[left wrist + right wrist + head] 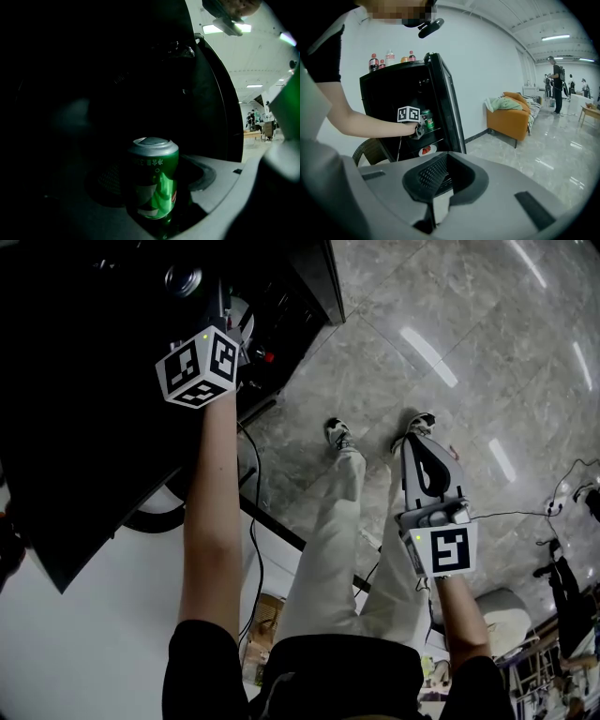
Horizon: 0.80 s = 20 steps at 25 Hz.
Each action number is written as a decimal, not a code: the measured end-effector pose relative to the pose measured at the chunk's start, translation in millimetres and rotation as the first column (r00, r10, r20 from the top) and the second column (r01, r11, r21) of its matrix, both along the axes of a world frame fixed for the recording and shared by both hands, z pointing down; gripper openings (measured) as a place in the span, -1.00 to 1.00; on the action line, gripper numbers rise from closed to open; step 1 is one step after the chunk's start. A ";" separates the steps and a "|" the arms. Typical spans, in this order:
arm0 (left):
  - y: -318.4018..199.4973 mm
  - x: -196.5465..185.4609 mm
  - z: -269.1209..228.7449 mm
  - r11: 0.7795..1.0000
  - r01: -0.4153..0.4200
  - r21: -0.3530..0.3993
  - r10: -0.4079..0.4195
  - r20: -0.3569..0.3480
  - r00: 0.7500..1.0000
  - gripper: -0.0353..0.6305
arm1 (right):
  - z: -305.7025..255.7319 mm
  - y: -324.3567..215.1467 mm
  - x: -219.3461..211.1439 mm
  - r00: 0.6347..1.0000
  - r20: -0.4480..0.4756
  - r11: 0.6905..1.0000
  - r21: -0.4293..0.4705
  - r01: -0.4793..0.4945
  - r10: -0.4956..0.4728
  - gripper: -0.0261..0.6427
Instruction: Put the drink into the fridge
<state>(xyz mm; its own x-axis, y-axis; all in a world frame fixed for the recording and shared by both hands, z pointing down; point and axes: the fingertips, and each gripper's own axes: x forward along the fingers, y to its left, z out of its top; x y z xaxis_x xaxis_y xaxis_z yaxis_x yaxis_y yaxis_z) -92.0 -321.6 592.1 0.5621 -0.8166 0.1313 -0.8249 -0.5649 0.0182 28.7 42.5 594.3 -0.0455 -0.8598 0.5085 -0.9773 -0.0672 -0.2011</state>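
Tiles of glossy grey stone (pixel 450 324) cover the floor of a large white-walled room, and ceiling lights reflect off them. An orange sofa with a green cloth on it (pixel 513 117) stands against the wall. Beside it is a tall black fridge (pixel 389 98) with its door (pixel 449 108) swung open, and several soft-drink bottles (pixel 389 58) are lined up on top.

Inside the fridge, a white plate of red fruit (pixel 425 150) lies on a lower shelf. The person's bare left forearm (pixel 361 124) stretches nearly level into the dark fridge. The left claw (pixel 420 127) grasps the green aluminium drink can (pixel 153 180), which stands upright between its jaws. The can is inside the fridge near the front, above the plate's shelf. Whether its base rests on a shelf cannot be told.

The right arm hangs beside the person's pale trousers. The right claw (pixel 449 161) tilts down toward the floor in front of the fridge, clenched with nothing between its jaws.
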 end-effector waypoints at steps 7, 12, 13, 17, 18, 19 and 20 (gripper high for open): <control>13.7 2.7 0.2 0.999 0.038 -0.016 -0.037 0.041 0.998 0.12 | -8.9 -1.8 14.6 1.000 0.006 1.000 0.003 0.025 -0.025 -0.88; 44.8 -9.2 -6.2 0.996 0.087 -0.032 -0.086 0.026 0.996 -0.05 | -26.5 -7.0 26.7 0.999 -0.011 0.998 0.044 0.053 -0.052 -0.88; 52.4 -10.4 -7.8 0.995 0.091 -0.031 -0.090 0.032 0.995 -0.17 | -29.4 -7.4 28.4 0.998 -0.006 0.997 0.047 0.056 -0.056 -0.88; 87.2 -8.6 -25.5 0.994 0.100 -0.039 -0.098 0.046 0.994 -0.69 | -47.3 -12.1 38.7 0.997 -0.005 0.995 0.072 0.076 -0.075 -0.88; 96.6 -6.6 -31.1 0.994 0.097 -0.043 -0.095 0.043 0.995 -0.78 | -51.6 -13.1 40.4 0.997 -0.007 0.993 0.081 0.083 -0.083 -0.88; 105.5 -3.7 -36.7 0.995 0.090 -0.045 -0.088 0.038 0.995 -0.83 | -55.6 -14.7 41.6 0.996 -0.010 0.992 0.088 0.092 -0.091 -0.88; 113.6 -0.1 -42.4 0.996 0.080 -0.046 -0.078 0.031 0.996 -0.86 | -59.9 -16.9 42.4 0.995 -0.013 0.990 0.095 0.101 -0.100 -0.88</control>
